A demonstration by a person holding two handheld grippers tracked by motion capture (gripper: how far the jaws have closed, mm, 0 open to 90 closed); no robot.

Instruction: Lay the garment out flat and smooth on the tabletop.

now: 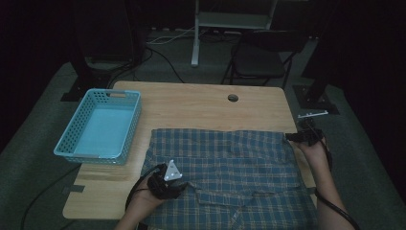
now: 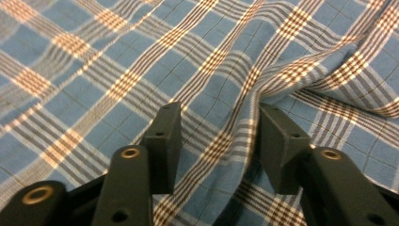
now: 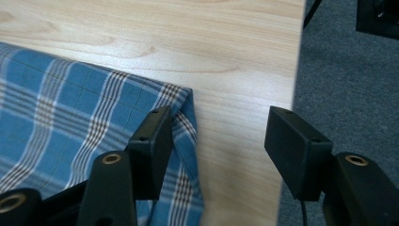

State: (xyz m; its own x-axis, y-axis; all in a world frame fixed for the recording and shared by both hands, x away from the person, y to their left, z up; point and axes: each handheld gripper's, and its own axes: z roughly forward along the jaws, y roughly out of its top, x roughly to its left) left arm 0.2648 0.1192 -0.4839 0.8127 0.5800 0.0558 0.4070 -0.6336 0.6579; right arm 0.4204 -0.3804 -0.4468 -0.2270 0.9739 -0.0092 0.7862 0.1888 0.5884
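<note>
While the plaid shirt lies spread across the near worktop, the left gripper rests on it, fingers apart astride a fold. Right gripper fingers apart at the shirt's far right corner; blue basket far left.

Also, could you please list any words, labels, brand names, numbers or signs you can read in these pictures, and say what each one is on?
None: no readable text anywhere.
The plaid cloth, the blue basket, the wooden table and both grippers, left and right, bear no legible lettering.
</note>
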